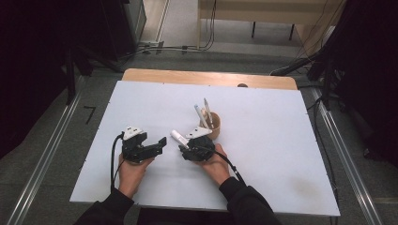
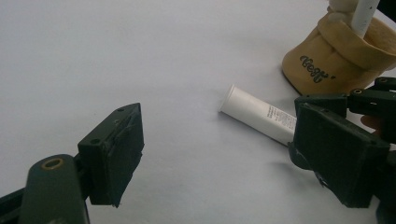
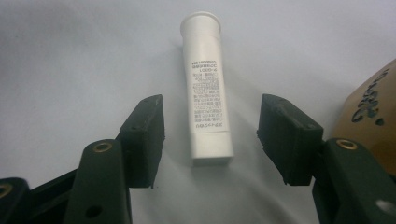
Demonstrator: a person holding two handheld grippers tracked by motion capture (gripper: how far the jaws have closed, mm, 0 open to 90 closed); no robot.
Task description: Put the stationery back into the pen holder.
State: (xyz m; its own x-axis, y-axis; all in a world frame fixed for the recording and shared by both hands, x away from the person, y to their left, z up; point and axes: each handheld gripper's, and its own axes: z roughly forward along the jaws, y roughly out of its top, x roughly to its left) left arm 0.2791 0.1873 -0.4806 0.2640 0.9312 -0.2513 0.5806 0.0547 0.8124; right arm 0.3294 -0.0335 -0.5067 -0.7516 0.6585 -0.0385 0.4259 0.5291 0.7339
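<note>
The white tube (image 3: 208, 88) lies flat on the table (image 1: 281, 140), beside the tan pouch (image 2: 334, 60). The right gripper (image 3: 210, 135) is spread around it, not touching. The left gripper (image 2: 224, 158) is spread, empty.

A white sheet (image 1: 263, 154) covers most of a wooden table (image 1: 206, 77), whose bare edge shows along the far side; a small dark spot (image 1: 242, 85) sits on that wooden strip; grey floor (image 1: 47, 154) surrounds the table, with metal rails (image 1: 345, 154) running along both sides; black cables (image 1: 155, 49) trail across the floor beyond the table; farther back stands a pale wooden bench (image 1: 263, 11) on dark legs; dark curtains (image 1: 33, 56) hang at left and right.
</note>
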